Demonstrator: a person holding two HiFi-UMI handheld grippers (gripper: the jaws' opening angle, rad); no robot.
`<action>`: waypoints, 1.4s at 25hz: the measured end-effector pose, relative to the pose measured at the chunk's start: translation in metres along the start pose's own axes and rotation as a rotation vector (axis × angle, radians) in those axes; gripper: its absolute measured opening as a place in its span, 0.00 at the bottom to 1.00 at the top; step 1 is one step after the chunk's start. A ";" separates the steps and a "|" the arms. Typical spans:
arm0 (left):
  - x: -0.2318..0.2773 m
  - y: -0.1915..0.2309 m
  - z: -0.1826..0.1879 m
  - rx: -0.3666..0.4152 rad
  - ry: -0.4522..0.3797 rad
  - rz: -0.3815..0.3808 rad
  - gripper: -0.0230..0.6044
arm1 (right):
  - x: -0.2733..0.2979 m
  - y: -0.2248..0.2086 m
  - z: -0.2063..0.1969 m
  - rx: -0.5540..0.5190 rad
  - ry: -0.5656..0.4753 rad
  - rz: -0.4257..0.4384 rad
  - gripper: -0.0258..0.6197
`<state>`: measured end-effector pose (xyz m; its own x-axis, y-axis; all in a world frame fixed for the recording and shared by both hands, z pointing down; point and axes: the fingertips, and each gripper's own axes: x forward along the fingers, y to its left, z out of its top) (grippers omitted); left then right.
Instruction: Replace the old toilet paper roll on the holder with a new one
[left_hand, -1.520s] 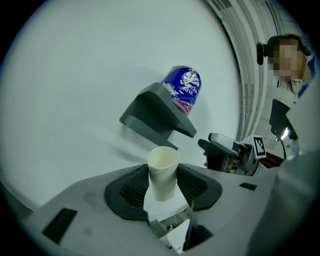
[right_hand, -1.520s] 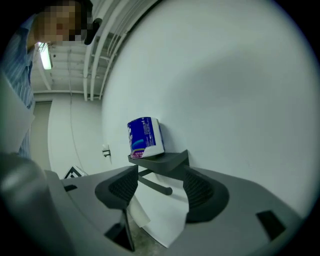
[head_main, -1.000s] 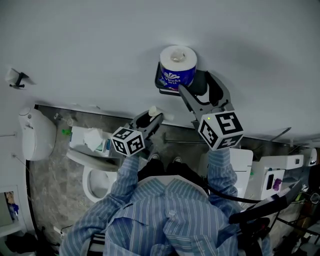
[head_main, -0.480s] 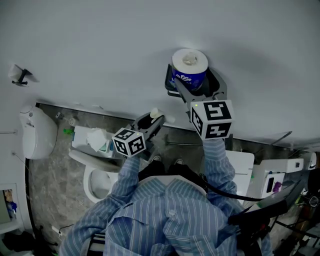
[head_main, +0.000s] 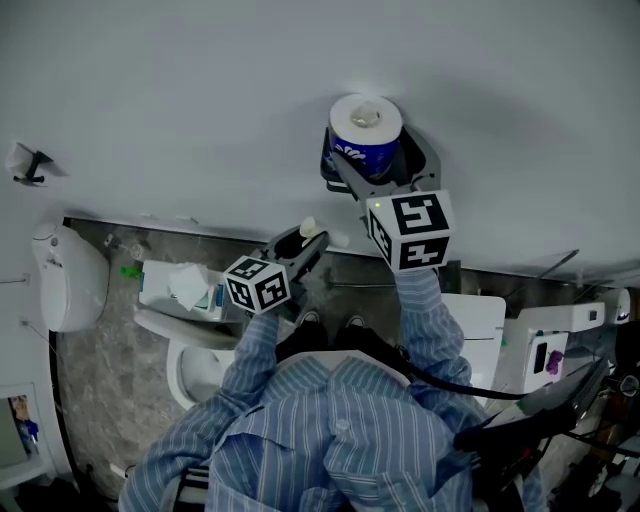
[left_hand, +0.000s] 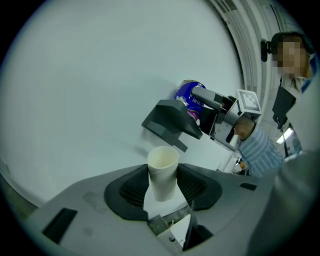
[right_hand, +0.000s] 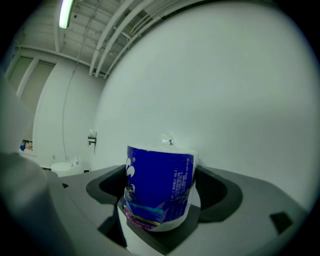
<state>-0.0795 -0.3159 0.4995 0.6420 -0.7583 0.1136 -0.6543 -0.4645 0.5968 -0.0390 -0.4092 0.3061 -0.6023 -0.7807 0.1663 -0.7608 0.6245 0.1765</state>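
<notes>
A new toilet roll (head_main: 366, 133) in a blue wrapper (right_hand: 159, 187) stands upright on the dark grey wall holder (left_hand: 167, 120). My right gripper (head_main: 378, 166) reaches level toward the wall. Its jaws have just been opening and now stand wide on either side of the roll (left_hand: 187, 97), not pressing it. My left gripper (head_main: 304, 238) hangs lower and to the left, away from the holder. It is shut on an empty cardboard tube (left_hand: 162, 172), which stands upright between its pads (left_hand: 131, 187). In the head view the tube's end (head_main: 309, 226) sticks out above the left jaws.
The plain white wall fills the space round the holder. Below are a toilet (head_main: 188, 362) with a tissue pack (head_main: 184, 284) on its cistern, a white bin (head_main: 68, 276) at the left and white fittings (head_main: 556, 345) at the right. A small hook (head_main: 26, 165) is on the wall at far left.
My right gripper has moved left from beside the holder to the roll, and its jaws have spread wider so that they now straddle it. The left gripper has kept still with the tube.
</notes>
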 end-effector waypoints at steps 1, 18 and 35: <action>0.001 -0.001 -0.001 -0.003 0.001 -0.004 0.32 | 0.000 0.000 0.000 0.000 -0.013 -0.001 0.68; -0.005 -0.005 -0.009 -0.008 0.010 0.004 0.32 | -0.022 -0.015 0.001 0.204 -0.071 0.012 0.67; 0.019 -0.024 -0.021 0.006 0.063 -0.041 0.32 | -0.118 -0.120 -0.016 0.612 -0.249 -0.101 0.67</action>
<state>-0.0431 -0.3096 0.5035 0.6922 -0.7083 0.1385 -0.6287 -0.4976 0.5976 0.1269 -0.3918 0.2809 -0.5027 -0.8621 -0.0644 -0.7719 0.4811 -0.4156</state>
